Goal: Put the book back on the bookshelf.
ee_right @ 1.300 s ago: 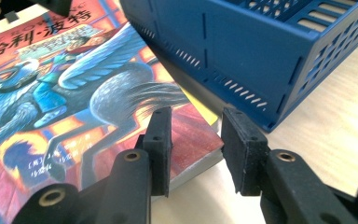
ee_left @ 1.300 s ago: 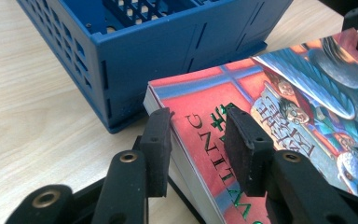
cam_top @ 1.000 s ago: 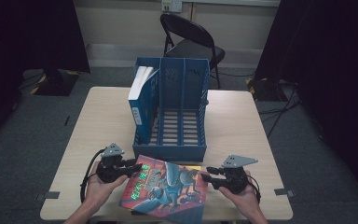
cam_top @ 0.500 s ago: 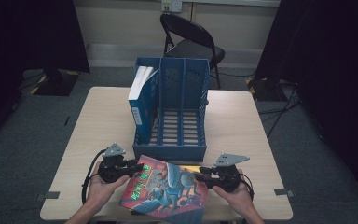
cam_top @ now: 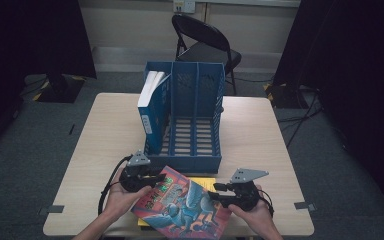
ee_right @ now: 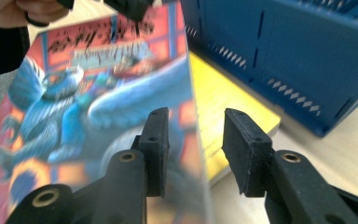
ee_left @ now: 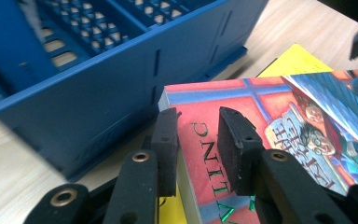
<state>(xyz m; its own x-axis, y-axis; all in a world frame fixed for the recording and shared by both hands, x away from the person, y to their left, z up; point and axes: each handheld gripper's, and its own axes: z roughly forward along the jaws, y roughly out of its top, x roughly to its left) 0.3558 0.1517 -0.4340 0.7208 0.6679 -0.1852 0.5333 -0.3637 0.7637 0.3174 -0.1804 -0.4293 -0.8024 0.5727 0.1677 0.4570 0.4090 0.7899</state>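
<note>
A book with a red and blue picture cover (cam_top: 185, 205) lies tilted at the table's front, over a yellow book (cam_top: 205, 182). My left gripper (cam_top: 157, 176) holds the picture book's left corner. In the left gripper view (ee_left: 196, 135) one jaw presses on the cover (ee_left: 270, 116) and the other sits against the page edge. My right gripper (cam_top: 216, 192) is at the book's right edge. In the right gripper view (ee_right: 193, 135) its jaws stand apart astride the blurred cover edge (ee_right: 98, 93), with the yellow book (ee_right: 223, 93) showing in the gap.
A blue three-slot file rack (cam_top: 195, 160) stands mid-table just behind the books, with a blue book (cam_top: 152, 107) leaning in its left slot. A folding chair (cam_top: 205, 40) stands beyond the table. Bare tabletop (cam_top: 110, 130) lies left and right of the rack.
My right gripper has moved left, up to the picture book's right edge. The left gripper has stayed on the book's left corner.
</note>
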